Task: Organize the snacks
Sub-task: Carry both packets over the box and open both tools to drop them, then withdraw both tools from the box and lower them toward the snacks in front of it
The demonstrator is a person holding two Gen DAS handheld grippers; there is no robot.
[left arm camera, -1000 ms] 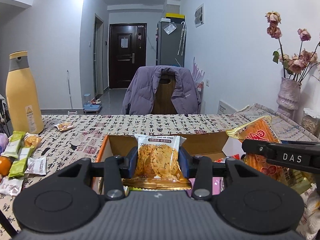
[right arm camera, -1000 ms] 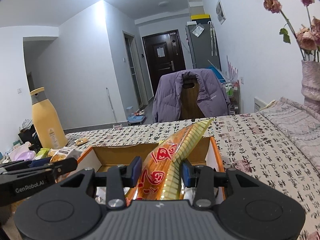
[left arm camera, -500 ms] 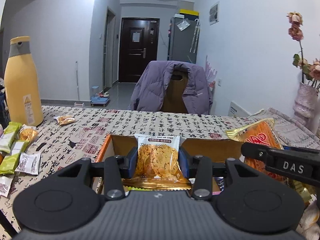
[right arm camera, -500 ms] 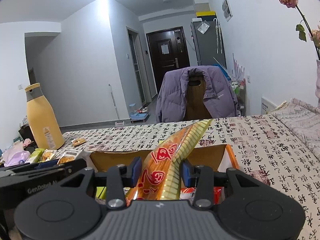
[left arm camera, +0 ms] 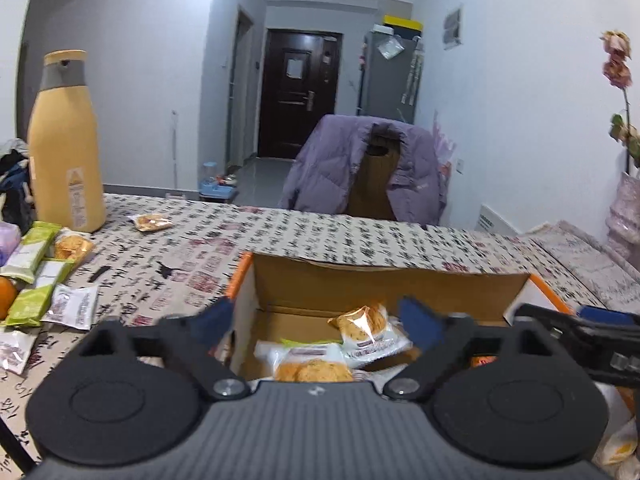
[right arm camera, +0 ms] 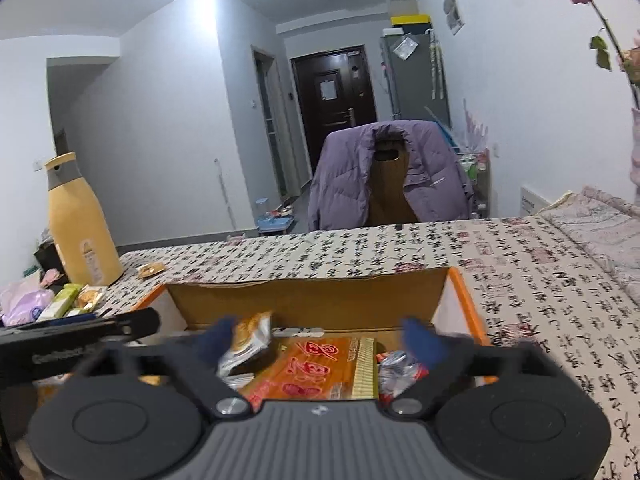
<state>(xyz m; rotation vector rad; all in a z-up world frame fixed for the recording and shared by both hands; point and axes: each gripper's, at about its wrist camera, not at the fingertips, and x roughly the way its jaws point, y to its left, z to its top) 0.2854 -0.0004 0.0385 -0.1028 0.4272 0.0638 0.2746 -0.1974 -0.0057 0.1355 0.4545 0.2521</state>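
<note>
Snacks are going into the open brown cardboard box with orange edges [left arm camera: 384,284], which is standing on the worktop [left arm camera: 320,240] straight ahead of both tongs. The left tongs [left arm camera: 322,322] are gaping as wide as they go, having just been opening, and nothing is pressed between them; the small clear-wrapped cookie packet [left arm camera: 362,326] is lying loose in the box just beyond and below their tips. The right tongs [right arm camera: 322,340] are standing equally wide, also just opened and empty, with the long flat orange cracker pack printed with red characters [right arm camera: 320,368] lying in the box beneath them.

That pack is resting roughly flat, its long axis running away from the right tongs toward the box's far wall, its yellow striped edge turned to the right. A silver-wrapped cookie packet [right arm camera: 246,340] is tilting on its end by the right tongs' left fingertip.

Judging by this, the sorting is partly done: several packets are boxed, but green bars and small white sachets [left arm camera: 44,284] are waiting well off to the left of the left tongs, near the tall yellow bottle [left arm camera: 66,144], and one stray cookie packet [left arm camera: 152,222] is lying farther out.
</note>
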